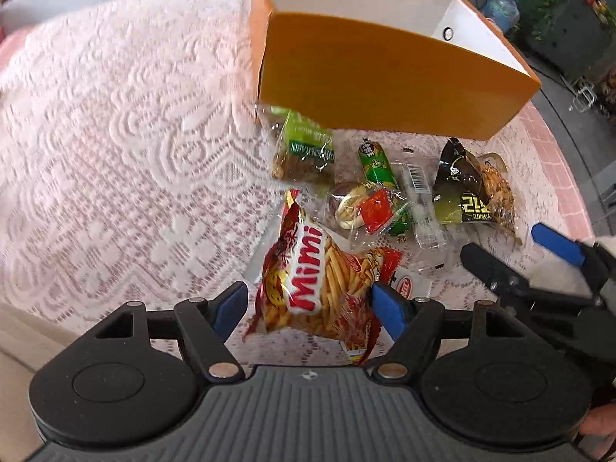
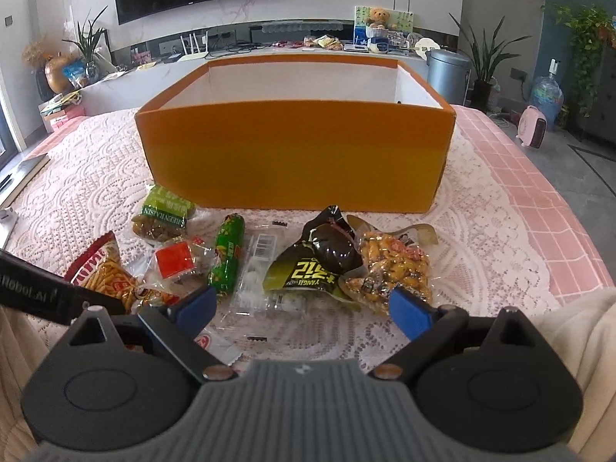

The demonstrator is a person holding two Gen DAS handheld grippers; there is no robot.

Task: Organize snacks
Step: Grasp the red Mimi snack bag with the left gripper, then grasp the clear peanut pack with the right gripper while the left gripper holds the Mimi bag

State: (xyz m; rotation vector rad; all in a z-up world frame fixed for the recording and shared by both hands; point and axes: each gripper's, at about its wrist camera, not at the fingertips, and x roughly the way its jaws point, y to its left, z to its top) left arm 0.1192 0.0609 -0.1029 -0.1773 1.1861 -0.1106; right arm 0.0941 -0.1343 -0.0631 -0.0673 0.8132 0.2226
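Several snack packets lie on the lace cloth in front of an open orange box (image 1: 385, 84) (image 2: 296, 154). My left gripper (image 1: 310, 306) is open and points down over the red Mimi fries bag (image 1: 308, 281) (image 2: 102, 269), which lies between its blue pads without being pressed. My right gripper (image 2: 306, 308) (image 1: 519, 246) is open and hovers low, just short of a clear barcode packet (image 2: 258, 269) and a black-green packet (image 2: 319, 261). A green raisin bag (image 1: 304, 150), a green sausage (image 1: 375, 161) and an orange nut bag (image 2: 392, 269) lie nearer the box.
A small white packet with a red logo (image 2: 215, 342) lies under my right gripper. The pink table edge (image 2: 558, 231) drops off on the right. Bare lace cloth (image 1: 115, 154) stretches left of the snacks. A TV cabinet and plants stand far behind.
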